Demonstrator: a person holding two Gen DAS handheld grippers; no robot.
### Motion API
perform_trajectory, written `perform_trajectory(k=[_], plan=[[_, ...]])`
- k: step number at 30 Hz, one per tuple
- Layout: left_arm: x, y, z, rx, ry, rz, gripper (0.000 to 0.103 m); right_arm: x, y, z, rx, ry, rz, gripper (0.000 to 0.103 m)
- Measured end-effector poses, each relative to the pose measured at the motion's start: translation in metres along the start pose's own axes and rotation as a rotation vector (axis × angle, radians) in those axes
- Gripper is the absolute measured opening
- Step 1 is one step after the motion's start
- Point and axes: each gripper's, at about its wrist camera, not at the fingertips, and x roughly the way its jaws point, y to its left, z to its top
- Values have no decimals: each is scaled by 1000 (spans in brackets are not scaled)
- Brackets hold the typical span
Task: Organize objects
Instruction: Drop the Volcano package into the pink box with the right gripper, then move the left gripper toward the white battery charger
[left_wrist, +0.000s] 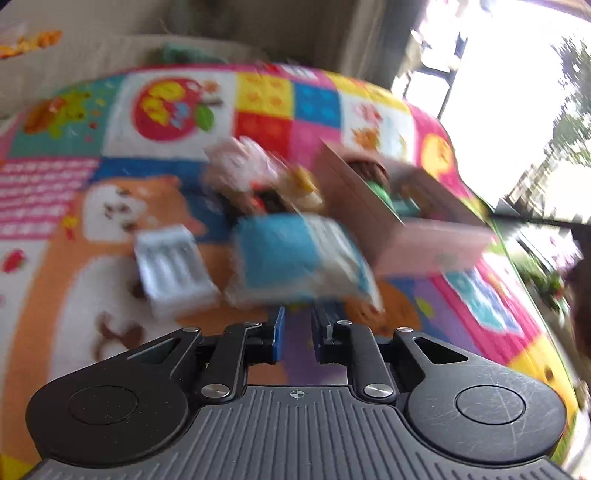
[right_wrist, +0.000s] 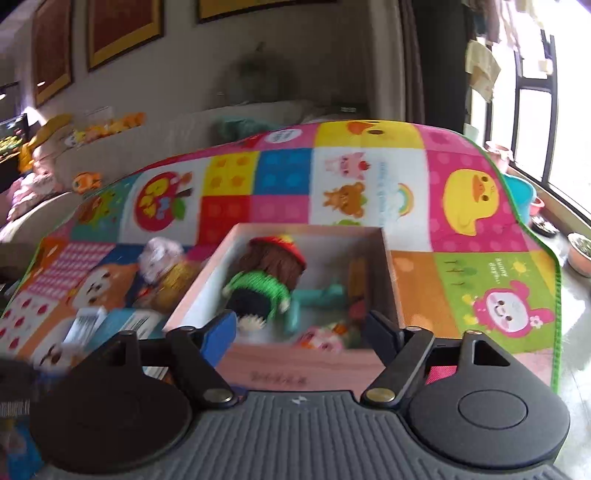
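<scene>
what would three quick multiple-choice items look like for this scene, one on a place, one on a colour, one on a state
1. Where is the knitted doll?
A. inside the pink box
B. on the mat beside the box
C. held in a tool

2. What colour is the doll's top?
A. blue
B. green
C. white

3. How do the right tool's fingers stand?
A. clamped on the doll
C. spread wide apart, holding nothing
B. pressed together

Answers: 1 A, the doll lies within the box walls; 2 B, green yarn covers its body; 3 C, a wide gap shows between the fingers, with the box beyond.
</scene>
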Motion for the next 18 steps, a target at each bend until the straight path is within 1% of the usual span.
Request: perform_trajectory(k=[2, 4, 5, 7, 8, 11, 13, 15, 17, 18], plan=[[-4, 12, 10, -17, -49, 32, 17, -8, 11, -16, -23, -3, 41, 83], [-7, 21, 22, -4, -89, 31, 17, -12, 22, -30, -41, 7, 76, 83], [-7, 26, 27, 3, -103, 32, 17, -13, 26, -37, -44, 18, 92, 85], [-4, 34, 39, 8, -114, 24, 17, -12, 32, -51, -42, 42, 115, 86], [0, 38, 45, 0, -111, 13, 17, -11, 33, -57, -41, 53, 122, 86], [18, 47, 65, -48, -97, -56, 17, -3, 31, -71, -2, 88, 134, 86], [36, 49, 78, -55, -73, -127, 17, 2, 28, -78, 36, 110, 140, 86], [54, 44, 87, -30, -30, -184, 17, 7, 26, -85, 63, 125, 143, 86], [71, 32, 91, 51, 42, -225, 17, 12, 25, -91, 78, 139, 142, 87], [78, 26, 89, 104, 88, -237, 17, 11, 25, -89, 72, 131, 145, 89]])
